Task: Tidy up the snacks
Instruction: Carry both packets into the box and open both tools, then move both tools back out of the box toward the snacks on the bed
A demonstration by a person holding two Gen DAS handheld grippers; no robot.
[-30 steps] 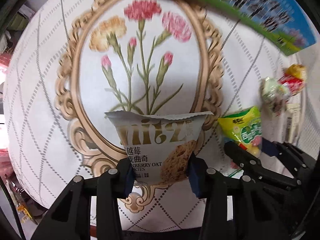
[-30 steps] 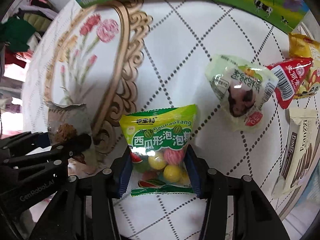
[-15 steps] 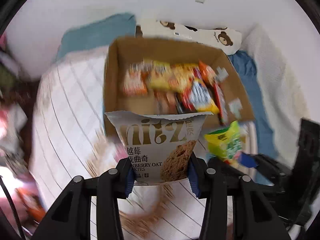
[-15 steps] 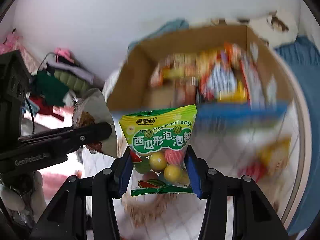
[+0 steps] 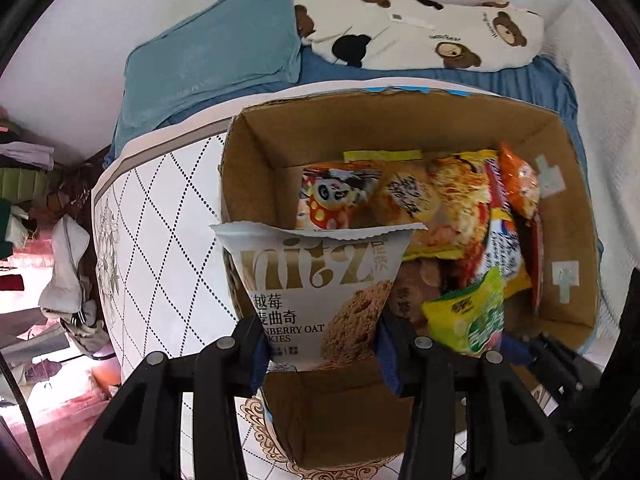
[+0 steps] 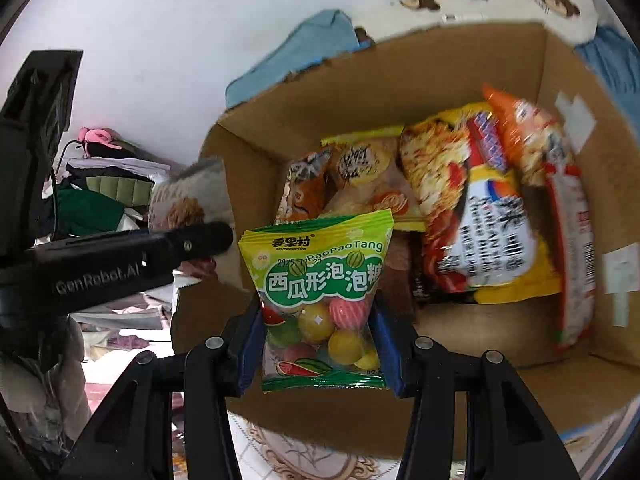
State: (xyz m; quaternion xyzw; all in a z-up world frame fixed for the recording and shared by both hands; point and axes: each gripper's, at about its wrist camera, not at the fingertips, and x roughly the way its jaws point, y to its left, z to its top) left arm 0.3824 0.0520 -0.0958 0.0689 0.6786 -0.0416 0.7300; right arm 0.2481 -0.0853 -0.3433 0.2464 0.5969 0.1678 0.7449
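My left gripper (image 5: 320, 352) is shut on a white cranberry oat cookie packet (image 5: 316, 288) and holds it over the near left rim of an open cardboard box (image 5: 256, 148). My right gripper (image 6: 316, 344) is shut on a green and yellow bubble gum packet (image 6: 320, 280), held above the box (image 6: 248, 152) near its front wall. The gum packet also shows in the left wrist view (image 5: 468, 316). The cookie packet shows at the left in the right wrist view (image 6: 188, 200). Several snack bags (image 6: 480, 208) lie inside the box.
The box stands on a white quilted table top (image 5: 160, 232) with a diamond pattern. Behind it lie a teal cushion (image 5: 208, 60) and a bear-print pillow (image 5: 420, 28) against a white wall. Clutter and clothes (image 5: 24, 200) lie at the left.
Both grippers rose from the table top with their packets and moved forward to the cardboard box. The box now fills both views, closer than half a second ago.
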